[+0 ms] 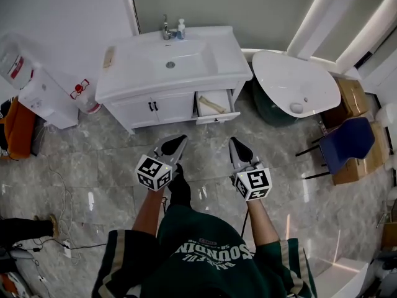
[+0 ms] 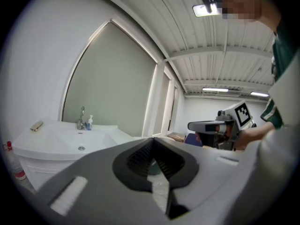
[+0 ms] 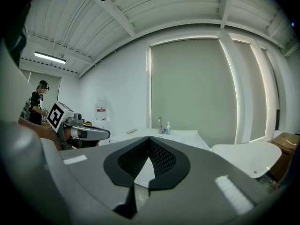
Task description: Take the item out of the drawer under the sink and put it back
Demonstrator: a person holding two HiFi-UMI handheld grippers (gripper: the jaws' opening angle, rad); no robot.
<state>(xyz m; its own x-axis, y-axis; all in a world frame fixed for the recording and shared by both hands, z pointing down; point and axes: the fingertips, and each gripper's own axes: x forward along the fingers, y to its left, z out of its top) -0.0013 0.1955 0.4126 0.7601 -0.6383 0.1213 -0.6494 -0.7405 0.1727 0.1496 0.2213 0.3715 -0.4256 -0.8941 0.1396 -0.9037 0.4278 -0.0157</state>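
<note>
We hold both grippers out nearly level toward the vanity, forearms side by side. The left gripper point(image 1: 176, 143) and right gripper point(image 1: 238, 145) each have their jaws pressed together on nothing. Only the head view shows the open drawer point(image 1: 217, 115) under the sink point(image 1: 142, 67), with the beige item point(image 1: 212, 105) lying inside. The gripper views catch just the faucet point(image 3: 160, 124).

One sink point(image 1: 124, 73), one tap point(image 1: 165, 27), one bottle point(image 1: 181, 29), one open drawer point(image 1: 216, 117) holding one item point(image 1: 213, 105), one chair point(image 1: 347, 143), two boxes point(image 1: 351, 95), two grippers: left gripper point(image 1: 182, 139), right gripper point(image 1: 235, 141).
</note>
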